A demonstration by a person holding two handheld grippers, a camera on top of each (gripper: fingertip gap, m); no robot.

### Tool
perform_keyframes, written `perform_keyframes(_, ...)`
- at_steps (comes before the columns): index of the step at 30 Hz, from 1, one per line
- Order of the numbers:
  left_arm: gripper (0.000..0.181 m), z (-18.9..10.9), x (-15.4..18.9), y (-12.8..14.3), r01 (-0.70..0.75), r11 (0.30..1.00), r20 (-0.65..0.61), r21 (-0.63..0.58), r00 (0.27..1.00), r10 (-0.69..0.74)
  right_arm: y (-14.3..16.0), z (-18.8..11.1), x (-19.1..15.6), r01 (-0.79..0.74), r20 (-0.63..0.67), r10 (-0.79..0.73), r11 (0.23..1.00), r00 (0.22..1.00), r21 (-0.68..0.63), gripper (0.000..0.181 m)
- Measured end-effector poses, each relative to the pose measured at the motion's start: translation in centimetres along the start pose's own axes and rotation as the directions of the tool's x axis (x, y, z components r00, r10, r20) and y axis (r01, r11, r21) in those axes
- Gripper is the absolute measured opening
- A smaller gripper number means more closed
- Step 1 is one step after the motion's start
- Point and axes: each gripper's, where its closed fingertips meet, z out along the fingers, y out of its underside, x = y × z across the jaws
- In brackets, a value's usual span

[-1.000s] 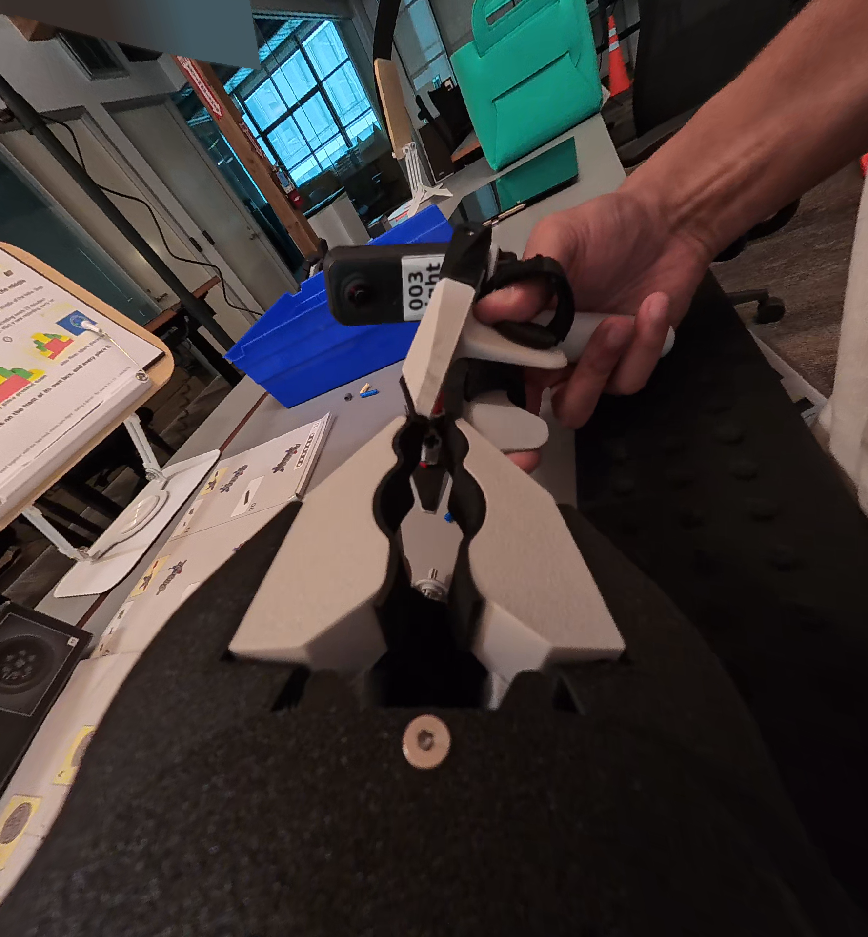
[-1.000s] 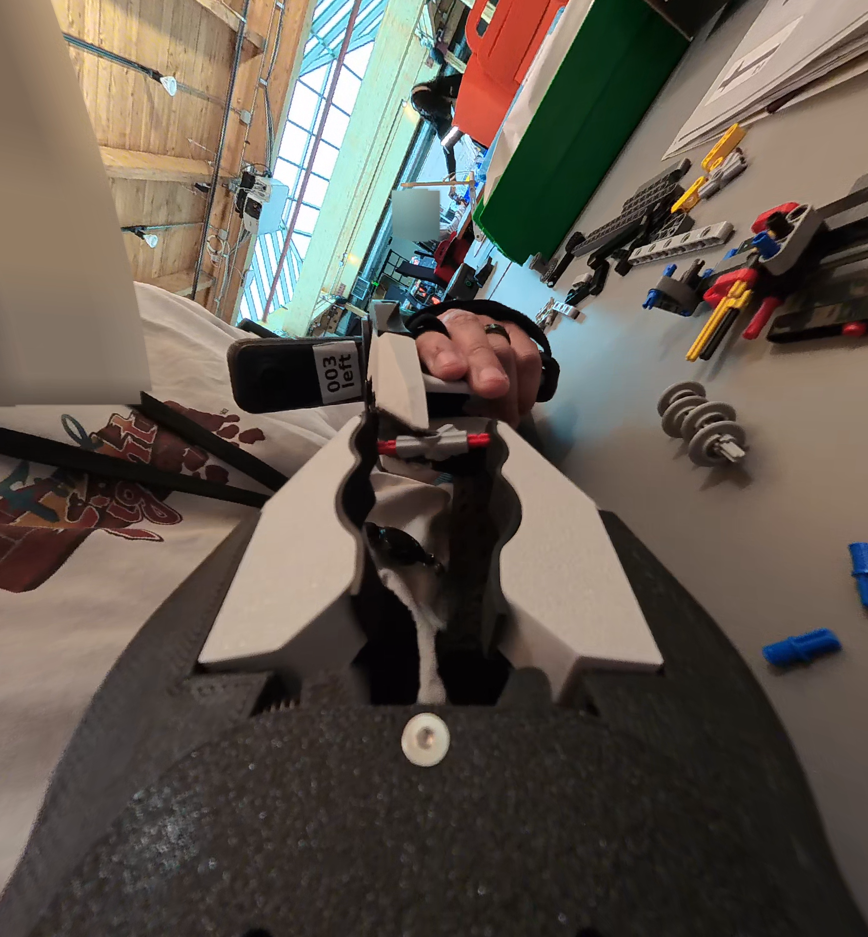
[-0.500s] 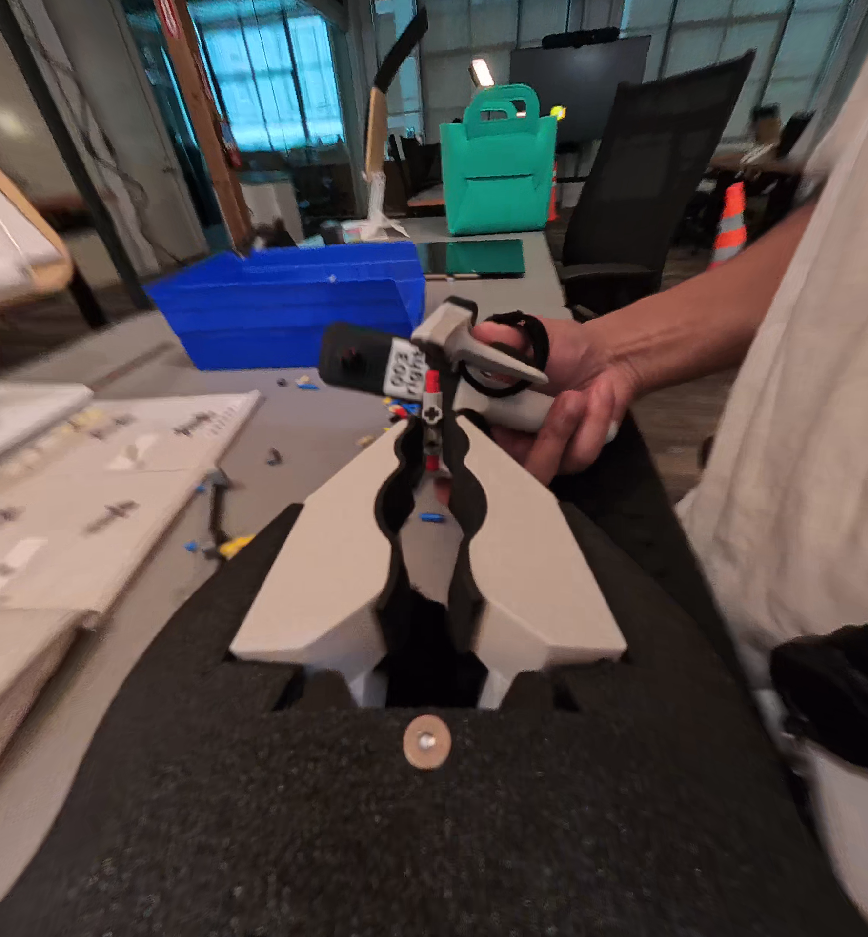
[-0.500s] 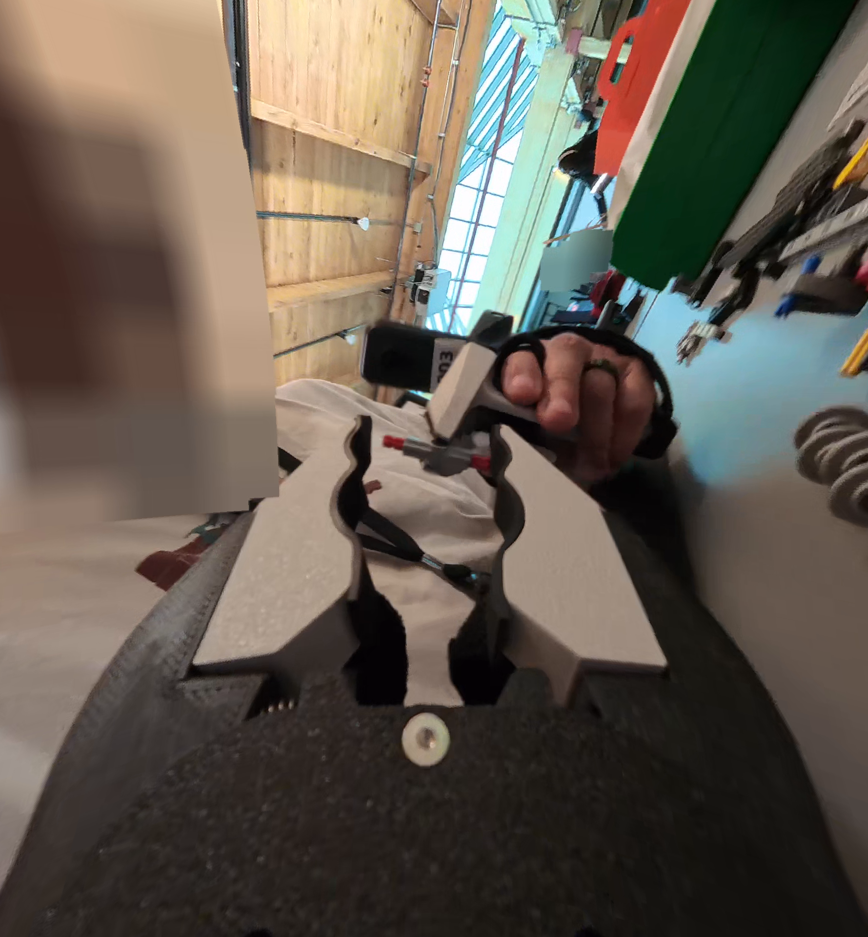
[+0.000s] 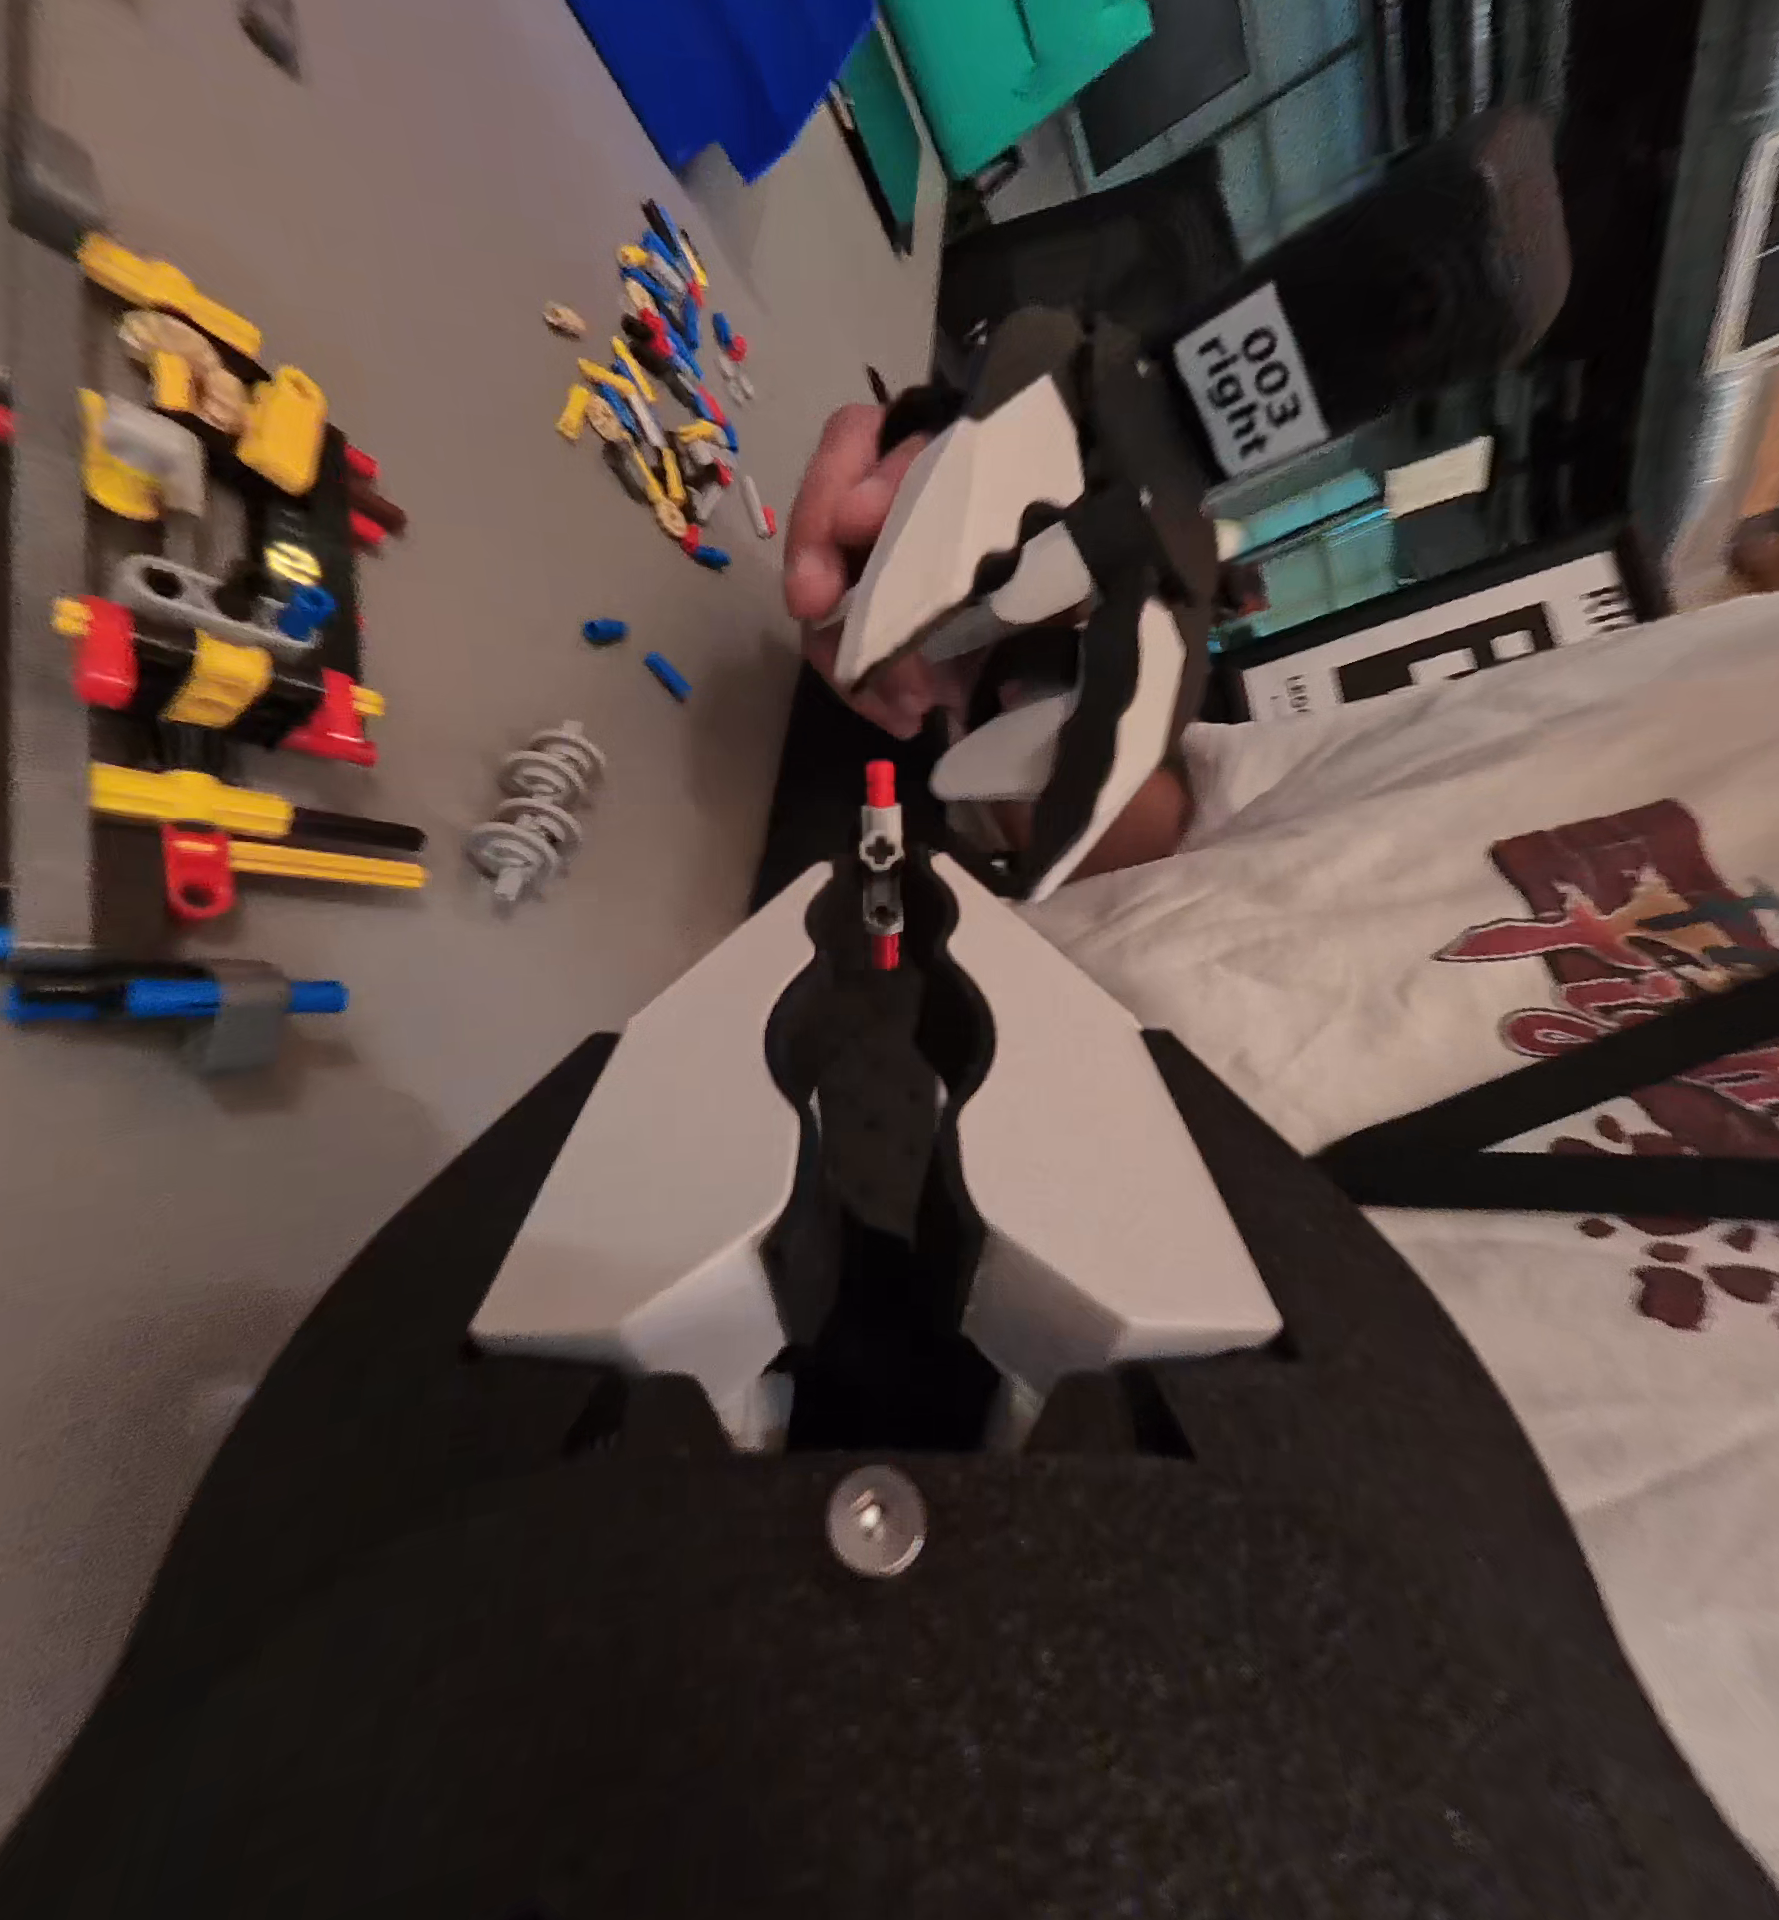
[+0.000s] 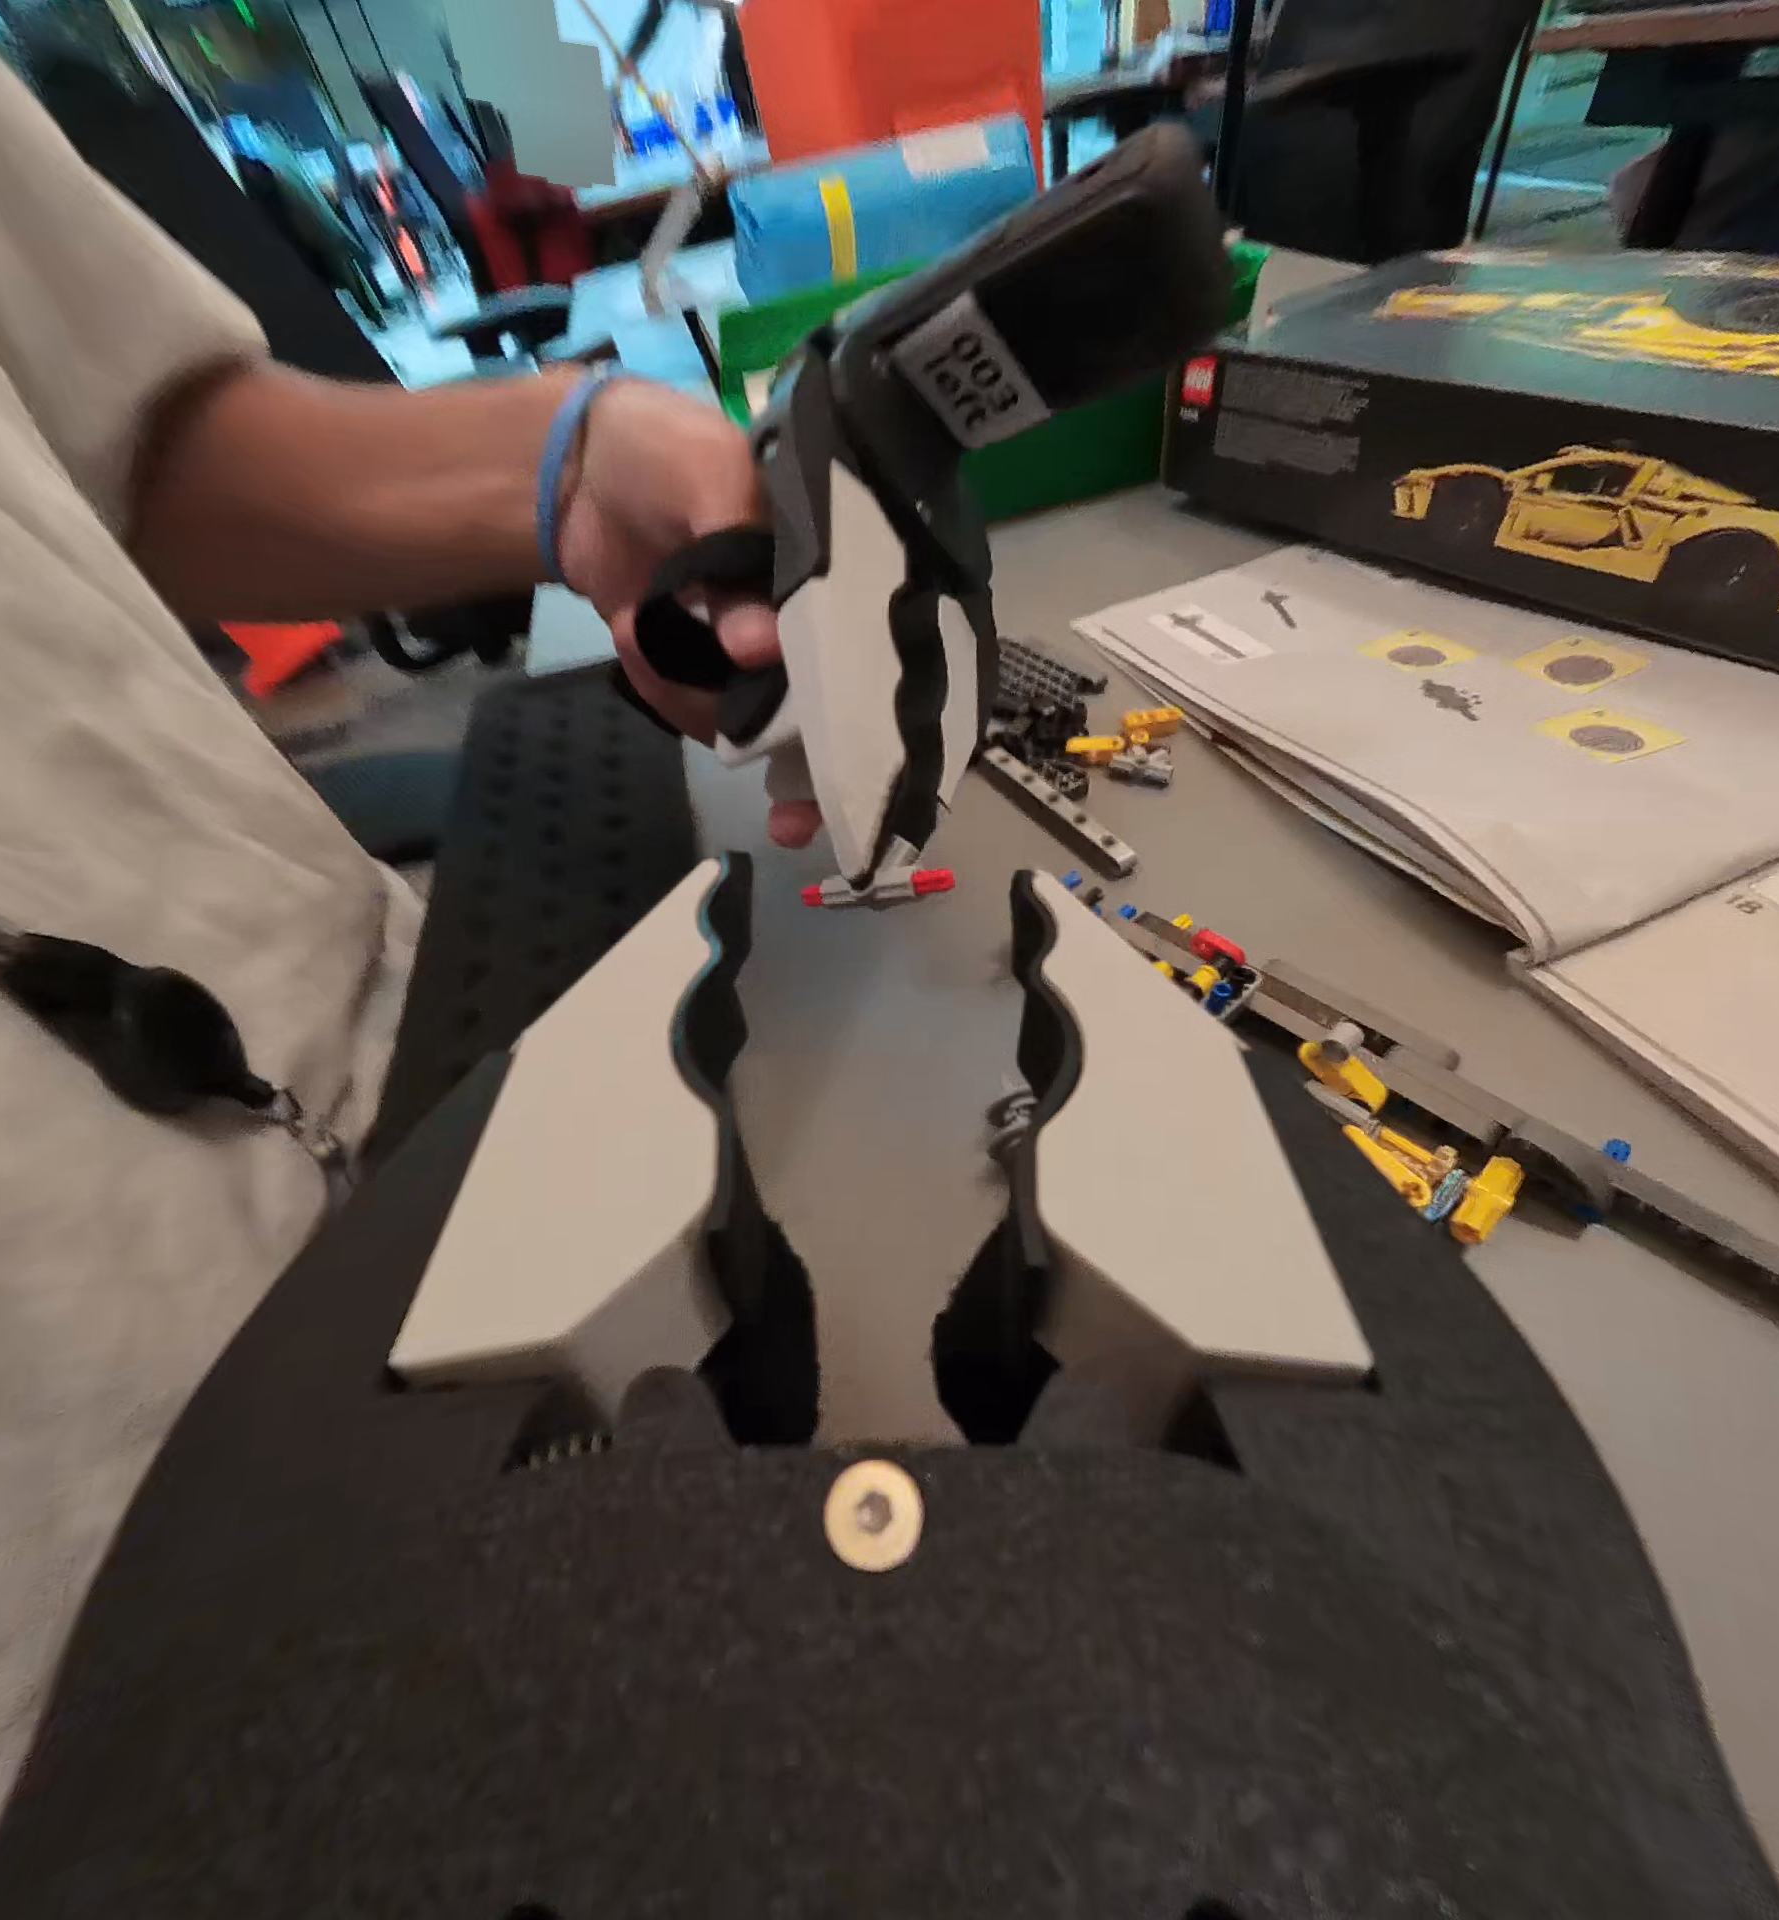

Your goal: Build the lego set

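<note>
My left gripper is shut on a small grey connector with red pin ends and holds it above the table. In the right wrist view the left gripper points down, with the connector lying crosswise at its tips. My right gripper is open and empty; the connector hangs just beyond the gap between its fingertips, touching neither. The right gripper also shows in the left wrist view, jaws apart. The partly built black, yellow and red assembly lies on the grey table.
A grey gear stack, two blue pins and a pile of loose pieces lie near the assembly. An open instruction booklet, the black set box, a green bin and a blue bin stand farther off. The grippers are tip to tip, or close to it.
My right gripper has opened wide and let go of the connector's ends. The left gripper keeps hold of it. Both grippers have swung round to new angles.
</note>
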Motion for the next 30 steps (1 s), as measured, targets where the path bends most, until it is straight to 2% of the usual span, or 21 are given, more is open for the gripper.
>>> perform_keyframes(2,0.005,0.4,0.2,0.4,0.023,0.999,-0.028,-0.037,0.999,-0.024,0.4,0.5,-0.4,0.009,0.016,-0.008,1.000,1.000,-0.029,0.046)
perform_keyframes(4,0.005,0.9,0.0,1.2,-0.025,0.995,-0.005,-0.098,1.000,0.025,0.8,0.5,-0.9,-0.044,0.090,0.047,0.998,0.995,-0.032,0.044)
perform_keyframes(6,0.005,1.3,0.3,1.4,-0.056,0.990,-0.008,-0.127,0.998,0.055,1.3,0.0,-1.7,-0.066,0.168,0.075,0.996,0.983,-0.061,0.032)
perform_keyframes(8,0.005,1.5,0.5,1.4,-0.065,0.988,-0.011,-0.140,0.998,0.064,1.4,-0.4,-2.1,-0.049,0.184,0.058,0.997,0.981,-0.053,0.031)
perform_keyframes(13,0.005,1.4,1.0,1.0,-0.074,0.989,-0.045,-0.127,0.997,0.069,2.6,-0.8,-2.5,-0.017,0.193,0.036,0.995,0.981,-0.101,0.012)
perform_keyframes(15,0.005,1.4,1.0,0.8,-0.070,0.991,-0.060,-0.115,0.996,0.063,2.6,-0.5,-2.0,-0.001,0.142,0.014,0.996,0.990,-0.089,0.003)
perform_keyframes(18,0.006,1.3,0.7,0.0,-0.069,0.995,-0.062,-0.072,0.996,0.065,2.4,-0.5,-1.0,-0.003,0.091,0.009,0.998,0.996,-0.069,0.003)
perform_keyframes(21,0.006,1.1,0.2,-2.3,-0.103,0.994,-0.056,0.026,0.993,0.104,1.6,-0.7,1.0,-0.009,0.005,0.009,1.000,1.000,-0.030,0.003)
perform_keyframes(24,0.011,0.9,-1.1,-5.4,-0.185,0.975,0.025,0.123,0.983,0.183,1.1,-1.0,4.2,0.019,-0.099,-0.023,0.999,0.995,-0.039,0.003)
perform_keyframes(27,0.012,-0.5,-3.1,-10.1,-0.334,0.910,0.205,0.247,0.936,0.287,-0.1,-1.9,8.9,0.080,-0.220,-0.091,0.995,0.971,-0.057,0.002)
perform_keyframes(30,0.012,-2.9,-4.8,-14.9,-0.435,0.812,0.360,0.390,0.883,0.301,-1.8,-3.2,15.0,0.093,-0.346,-0.103,0.995,0.933,-0.045,0.003)
